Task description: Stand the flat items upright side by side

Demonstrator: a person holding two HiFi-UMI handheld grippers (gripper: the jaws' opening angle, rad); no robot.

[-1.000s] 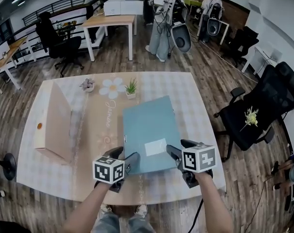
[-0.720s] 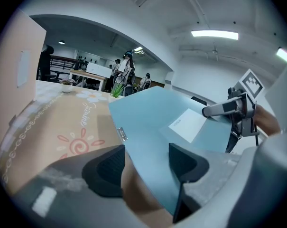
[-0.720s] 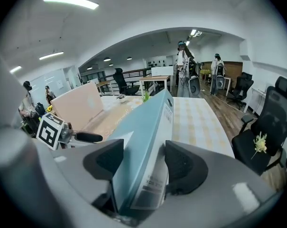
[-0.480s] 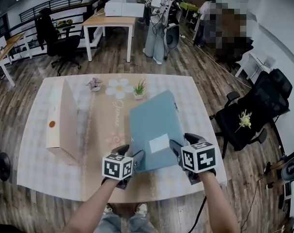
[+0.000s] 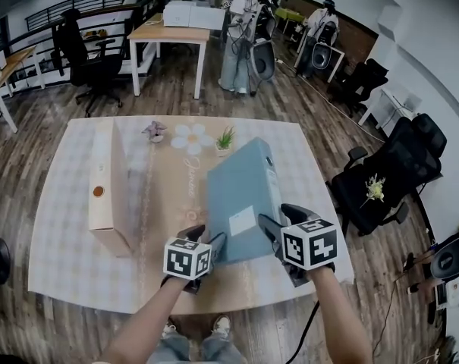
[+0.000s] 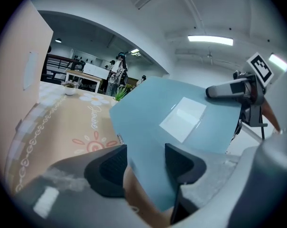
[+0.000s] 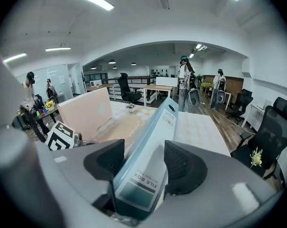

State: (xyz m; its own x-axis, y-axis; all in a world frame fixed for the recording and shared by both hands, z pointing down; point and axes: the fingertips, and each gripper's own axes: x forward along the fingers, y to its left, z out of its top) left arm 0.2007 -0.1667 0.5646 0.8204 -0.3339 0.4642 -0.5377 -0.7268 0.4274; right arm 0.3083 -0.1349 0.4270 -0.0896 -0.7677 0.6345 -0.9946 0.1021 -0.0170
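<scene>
two forearms forward, left gripper (image 5: 209,246) and right gripper (image 5: 273,232) closing onto tilted file box (image 5: 240,192)

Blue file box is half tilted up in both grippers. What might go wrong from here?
The blue file box is held only at its near end, left gripper on a corner, right gripper on the spine, both jaws closing; it may slip or twist.
Its far end sits near the small plant and might knock it.
Set down tilted, it may fall toward the upright beige box.

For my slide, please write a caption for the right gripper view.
Right tool gripping the blue file box by its labelled spine, a beige box upright on the table behind.
</scene>
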